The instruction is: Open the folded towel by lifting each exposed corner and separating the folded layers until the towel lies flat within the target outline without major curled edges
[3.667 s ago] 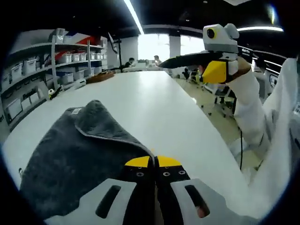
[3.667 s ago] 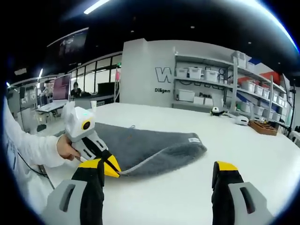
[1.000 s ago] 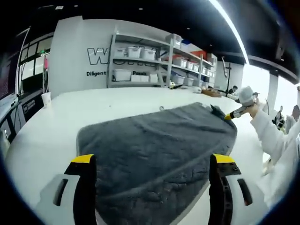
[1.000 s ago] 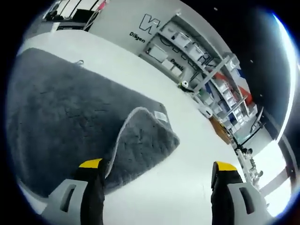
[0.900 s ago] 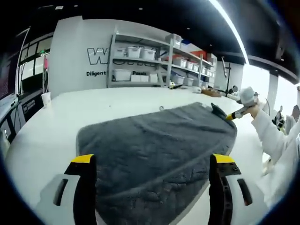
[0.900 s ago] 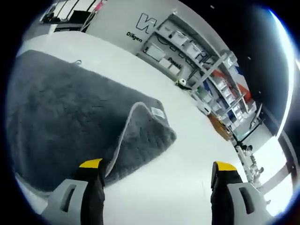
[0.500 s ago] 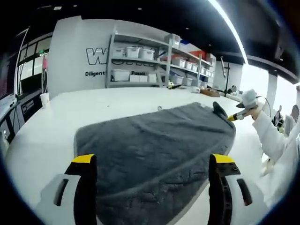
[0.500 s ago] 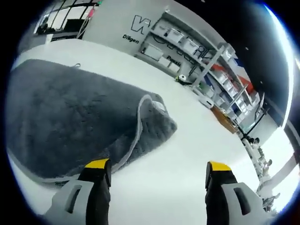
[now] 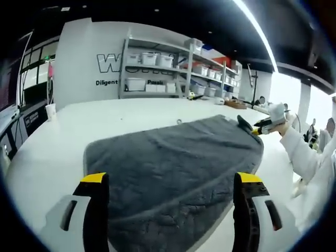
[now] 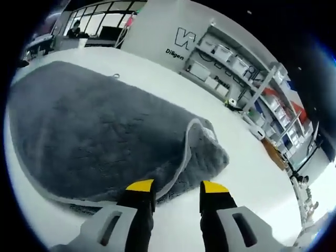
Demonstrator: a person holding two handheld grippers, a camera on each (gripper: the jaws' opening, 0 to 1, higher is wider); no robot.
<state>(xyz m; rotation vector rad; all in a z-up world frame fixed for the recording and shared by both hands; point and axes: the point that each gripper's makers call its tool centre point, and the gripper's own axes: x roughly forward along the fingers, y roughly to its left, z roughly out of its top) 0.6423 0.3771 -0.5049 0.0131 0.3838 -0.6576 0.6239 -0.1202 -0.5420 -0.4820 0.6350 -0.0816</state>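
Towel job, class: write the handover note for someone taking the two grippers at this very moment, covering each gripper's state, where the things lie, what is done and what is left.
Left gripper: open, holding nothing, low over the near edge of the towel.
Right gripper: jaws partly closed at the towel's edge beside the folded-over corner; whether they pinch fabric cannot be told.
Towel: spread across the white table, mostly in one layer.
Done: main fold opened.
Left: that one corner, with its label, lies flipped back over the towel; lift it and lay it flat, then smooth the edges. I can make out no target outline.
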